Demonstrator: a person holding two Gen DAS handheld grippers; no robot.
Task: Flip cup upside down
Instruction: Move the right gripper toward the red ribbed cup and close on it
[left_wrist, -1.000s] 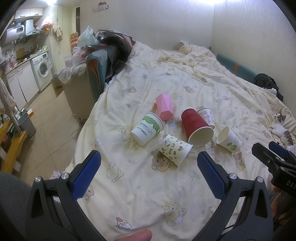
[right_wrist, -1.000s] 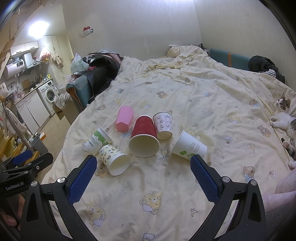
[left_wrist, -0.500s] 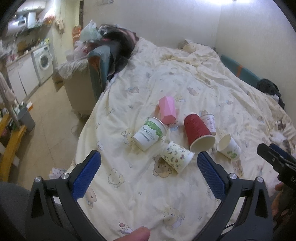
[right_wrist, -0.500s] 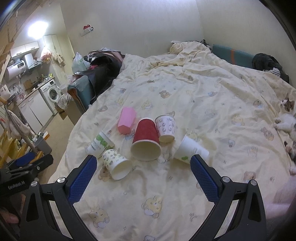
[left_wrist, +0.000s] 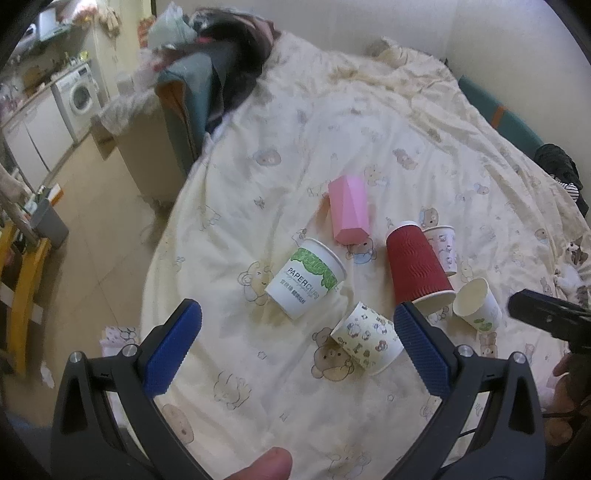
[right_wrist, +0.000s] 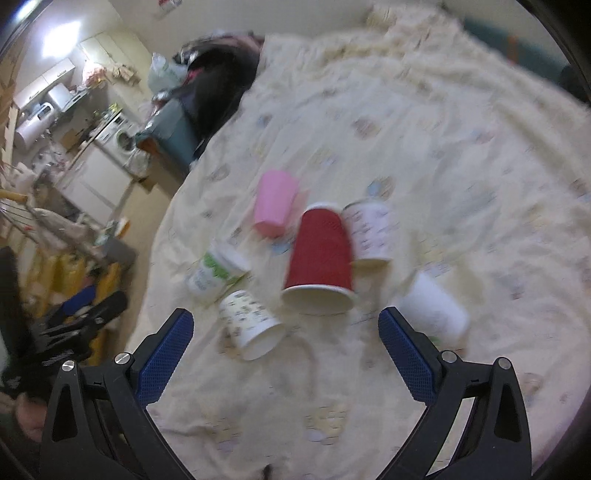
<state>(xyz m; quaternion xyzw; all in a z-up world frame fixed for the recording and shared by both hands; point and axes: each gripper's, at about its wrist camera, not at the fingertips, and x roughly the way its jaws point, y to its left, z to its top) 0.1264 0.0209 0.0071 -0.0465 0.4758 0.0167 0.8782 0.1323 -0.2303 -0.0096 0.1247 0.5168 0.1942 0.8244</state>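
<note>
Where cups lie tipped, a bear-print quilt (left_wrist: 332, 155), washing machine (left_wrist: 79, 94) beyond.

1. Red cup (left_wrist: 417, 269): paper, ribbed wall, matt.
2. Green-print cup (left_wrist: 306, 282): smooth paper, slight sheen.
3. Pink cup (left_wrist: 349, 210): faceted, smooth, looks plastic.
4. Bed (left_wrist: 369, 140): soft printed cloth, creased.
5. Left tool (left_wrist: 297, 343): matt black plastic arms, metal screws; pads (left_wrist: 173, 350) blue, finely ridged.
6. Floor (left_wrist: 99, 229): glossy tile.

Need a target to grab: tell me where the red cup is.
The red cup lies on its side mid-bed in both views, pink cup to its left, a small patterned cup against its right, mouth toward the cameras.
</note>
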